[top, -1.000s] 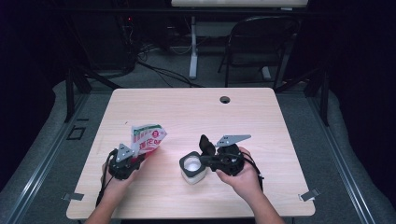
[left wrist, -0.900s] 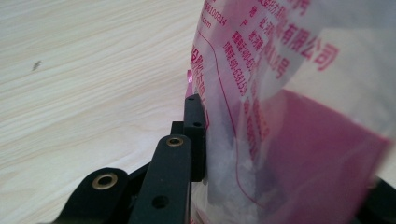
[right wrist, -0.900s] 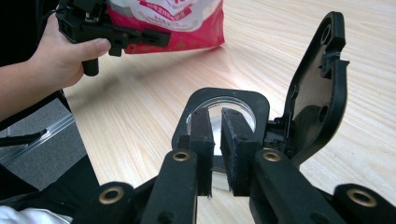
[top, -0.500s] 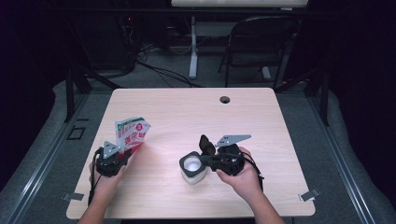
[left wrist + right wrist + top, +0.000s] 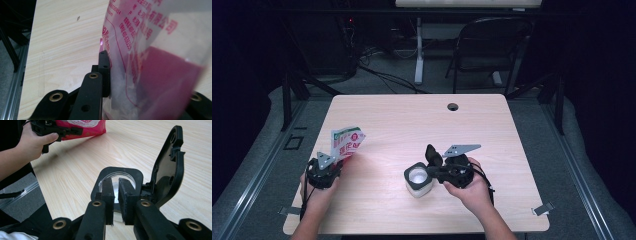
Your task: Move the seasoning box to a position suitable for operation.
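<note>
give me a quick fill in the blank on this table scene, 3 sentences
1. The left hand-held gripper is shut on a red and white ____.
2. The container gripped by the right hand-held gripper has its black lid flipped ____.
3. Near the far edge, the table has a round ____.

Missing words: bag; open; hole

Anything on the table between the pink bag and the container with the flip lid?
Nothing: in the high view the stretch of table between the bag and the container is bare wood.
</note>
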Tool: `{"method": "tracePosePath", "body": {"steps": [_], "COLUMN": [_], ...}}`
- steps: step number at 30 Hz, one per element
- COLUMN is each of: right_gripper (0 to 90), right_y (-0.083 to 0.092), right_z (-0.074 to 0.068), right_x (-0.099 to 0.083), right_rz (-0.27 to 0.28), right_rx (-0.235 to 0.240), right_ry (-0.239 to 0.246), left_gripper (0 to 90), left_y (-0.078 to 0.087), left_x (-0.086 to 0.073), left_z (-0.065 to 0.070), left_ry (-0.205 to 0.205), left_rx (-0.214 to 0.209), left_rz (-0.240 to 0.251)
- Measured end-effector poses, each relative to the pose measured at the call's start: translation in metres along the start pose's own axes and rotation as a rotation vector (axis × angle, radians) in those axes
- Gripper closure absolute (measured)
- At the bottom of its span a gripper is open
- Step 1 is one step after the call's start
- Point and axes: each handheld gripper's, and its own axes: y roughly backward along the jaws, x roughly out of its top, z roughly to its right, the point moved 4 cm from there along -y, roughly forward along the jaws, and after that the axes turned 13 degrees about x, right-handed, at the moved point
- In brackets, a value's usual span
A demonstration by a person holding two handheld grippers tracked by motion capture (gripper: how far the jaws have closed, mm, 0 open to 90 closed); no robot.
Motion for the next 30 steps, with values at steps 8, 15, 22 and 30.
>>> {"method": "tracePosePath", "body": {"steps": [8,15,22,30], "right_gripper": [82.6,82.4,81.8,81.6], "right_y": [0.0002,0.0004,0.0002,0.0003], "right_z": [0.0,0.0001,0.0003,0.0008], "right_x": [-0.0001,-0.0003,-0.0004,-0.0004], "right_rz": [0.002,0.002,0.004,0.006], "right_rx": [0.001,0.001,0.003,0.004], "right_ry": [-0.002,-0.004,-0.006,-0.008], "left_gripper": [79.3,74.9,65.5,48.3], "left_y": [0.0006,0.002,0.0016,0.0023], "left_x": [-0.0017,-0.0041,-0.0062,-0.007], "left_z": [-0.0026,-0.0053,-0.0071,-0.007], "left_ry": [0.021,0.058,0.109,0.104], "left_rx": [-0.027,-0.058,-0.11,-0.114], "left_rz": [-0.041,-0.076,-0.114,-0.116]}}
